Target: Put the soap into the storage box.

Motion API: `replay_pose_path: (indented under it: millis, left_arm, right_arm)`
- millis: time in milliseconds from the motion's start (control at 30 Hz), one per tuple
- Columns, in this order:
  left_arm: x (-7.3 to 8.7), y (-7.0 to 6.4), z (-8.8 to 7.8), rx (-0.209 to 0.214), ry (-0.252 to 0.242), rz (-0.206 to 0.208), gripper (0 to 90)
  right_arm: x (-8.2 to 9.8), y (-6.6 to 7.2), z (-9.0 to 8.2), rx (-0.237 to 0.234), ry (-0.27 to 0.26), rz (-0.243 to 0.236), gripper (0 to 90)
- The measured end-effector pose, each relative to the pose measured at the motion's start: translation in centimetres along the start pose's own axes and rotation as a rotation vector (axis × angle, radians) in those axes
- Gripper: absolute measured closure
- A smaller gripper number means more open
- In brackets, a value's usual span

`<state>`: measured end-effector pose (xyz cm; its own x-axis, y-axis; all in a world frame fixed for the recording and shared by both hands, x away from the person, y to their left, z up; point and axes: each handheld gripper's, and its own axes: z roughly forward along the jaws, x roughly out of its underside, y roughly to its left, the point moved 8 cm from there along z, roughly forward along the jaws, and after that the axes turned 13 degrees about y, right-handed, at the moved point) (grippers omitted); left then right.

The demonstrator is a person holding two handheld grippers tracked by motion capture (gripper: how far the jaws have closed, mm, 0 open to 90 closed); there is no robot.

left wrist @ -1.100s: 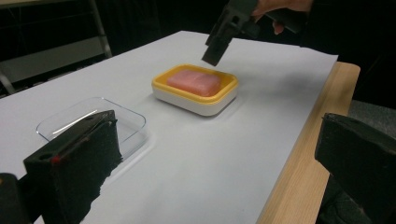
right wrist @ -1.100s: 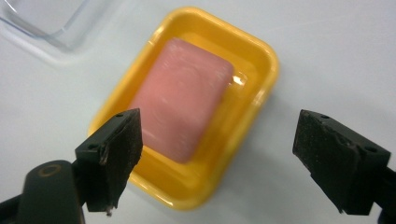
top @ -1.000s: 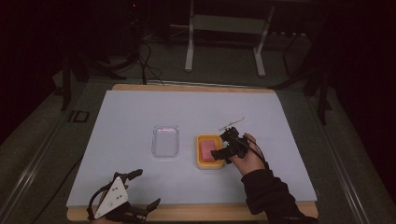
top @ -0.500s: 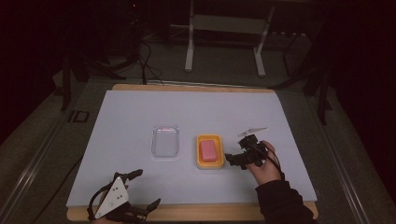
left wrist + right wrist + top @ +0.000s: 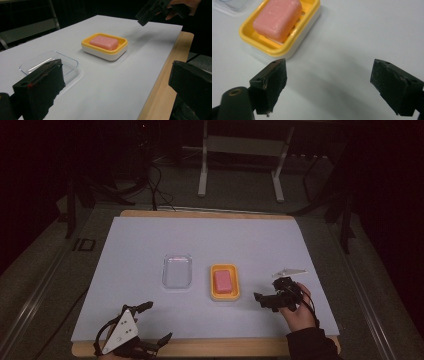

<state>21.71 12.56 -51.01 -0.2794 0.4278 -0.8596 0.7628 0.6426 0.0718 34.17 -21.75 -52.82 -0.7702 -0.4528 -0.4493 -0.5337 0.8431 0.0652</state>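
Note:
A pink soap bar (image 5: 223,281) lies in a yellow soap dish (image 5: 235,294) near the middle of the white table. Left of it sits a shallow clear plastic tray (image 5: 177,271), nothing in it. My right gripper (image 5: 266,302) hovers just right of the dish, open and holding nothing. In the right gripper view, the soap (image 5: 278,18) and the dish (image 5: 269,48) lie ahead to the left of the spread jaws of the right gripper (image 5: 329,82). My left gripper (image 5: 156,322) rests open at the table's front left. In its view (image 5: 115,87) it faces the clear tray (image 5: 47,63) and the soap (image 5: 103,42).
A white sheet (image 5: 150,240) covers the table, with a wooden edge (image 5: 225,347) showing along the front. A metal stand (image 5: 240,165) and cables (image 5: 155,180) are on the floor beyond the far edge.
My right gripper has moved from above the soap dish to the right and toward the front edge. The left gripper, the soap and the tray have stayed put.

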Motion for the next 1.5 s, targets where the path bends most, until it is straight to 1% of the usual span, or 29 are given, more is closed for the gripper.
replay_pose_path:
  millis: [67,100,233,267,367,433,633,733,1067,1233,1500]
  left_arm:
    - [0.0,0.0,0.0,0.002,0.001,0.000,0.5]
    - [0.0,0.0,0.0,0.001,0.001,-0.001,0.5]
    - [0.0,0.0,0.0,0.002,0.001,-0.001,0.5]
    - [0.0,0.0,0.0,0.002,0.001,0.001,0.5]
    - [0.0,0.0,0.0,0.005,0.001,0.000,0.5]
    - [0.0,0.0,0.0,0.005,0.001,0.000,0.5]
    - [0.0,-0.1,0.0,0.007,0.001,0.002,0.6]
    - [0.0,-0.1,0.0,0.012,0.000,0.005,0.5]
    - [-0.1,-0.2,0.0,0.015,0.002,0.006,0.6]
    - [-0.1,-0.2,0.0,0.016,0.003,0.007,0.5]
    - [-0.1,-0.2,0.0,0.017,0.003,0.007,0.5]
  right_arm:
    - [0.4,-0.2,-0.1,-0.001,-0.013,-0.006,13.8]
    - [0.6,-0.2,-0.1,-0.003,-0.019,-0.018,13.7]
    - [1.2,-0.3,-0.2,0.013,-0.027,-0.035,13.6]
    - [1.6,-0.4,-0.4,0.024,-0.035,-0.045,13.7]
    - [2.0,-0.5,-0.6,0.031,-0.052,-0.053,13.5]
    - [2.3,-0.6,-0.7,0.040,-0.053,-0.053,13.4]
    - [3.1,-1.0,-0.7,0.049,-0.050,-0.050,13.1]
    - [3.7,-1.4,-0.8,0.039,-0.055,-0.036,13.1]
    - [5.2,-2.3,-1.5,0.034,-0.075,-0.001,13.1]
    - [5.2,-2.5,-1.4,0.040,-0.077,0.004,13.1]
    - [5.2,-2.5,-1.2,0.034,-0.077,0.007,13.1]
